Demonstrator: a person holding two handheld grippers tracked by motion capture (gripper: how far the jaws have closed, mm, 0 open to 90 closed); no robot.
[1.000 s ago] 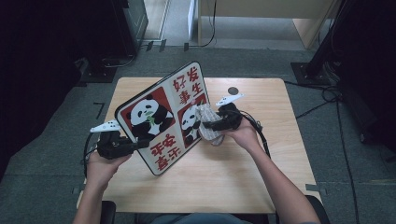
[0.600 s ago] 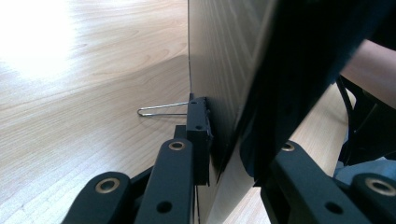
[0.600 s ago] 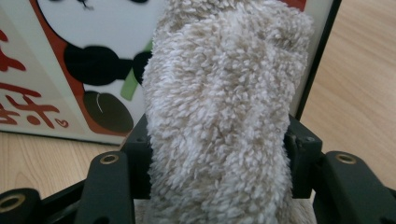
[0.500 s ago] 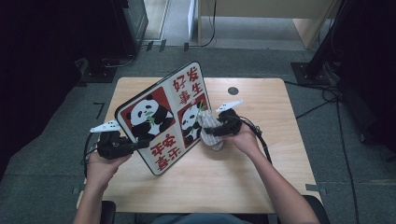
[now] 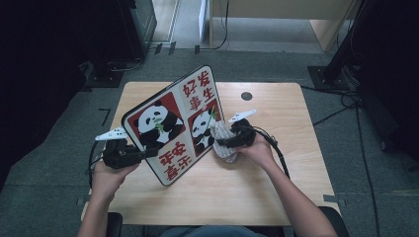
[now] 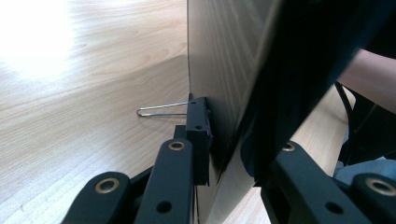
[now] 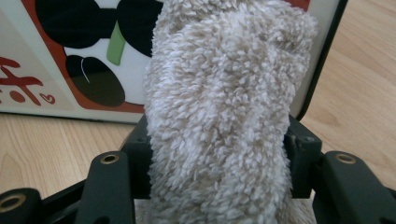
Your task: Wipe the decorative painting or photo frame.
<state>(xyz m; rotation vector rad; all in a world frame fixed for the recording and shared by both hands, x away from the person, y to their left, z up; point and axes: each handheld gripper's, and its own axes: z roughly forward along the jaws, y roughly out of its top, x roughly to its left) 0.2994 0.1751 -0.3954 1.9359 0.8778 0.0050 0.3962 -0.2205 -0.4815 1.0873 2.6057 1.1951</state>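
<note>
A board (image 5: 170, 123) printed with pandas and red characters stands tilted on its lower edge on the wooden table (image 5: 281, 118). My left gripper (image 5: 148, 153) is shut on the board's lower left edge; in the left gripper view the thin board (image 6: 224, 79) sits clamped between the jaws of that gripper (image 6: 224, 161). My right gripper (image 5: 223, 144) is shut on a fluffy beige cloth (image 5: 220, 131), which rests against the board's lower right corner. In the right gripper view the cloth (image 7: 219, 107) bulges between the jaws of the right gripper (image 7: 217, 175), in front of the board (image 7: 70, 70).
A thin wire loop (image 6: 161, 111) lies on the table by the board's back. A dark round hole (image 5: 246, 96) marks the table's far side. A cable (image 5: 276, 150) trails from the right gripper. Dark furniture stands at the left, and a stand base (image 5: 328, 76) at the right.
My right gripper has slid the cloth a little down the board's face, toward the table and the person. The left gripper and the board have stayed put.
</note>
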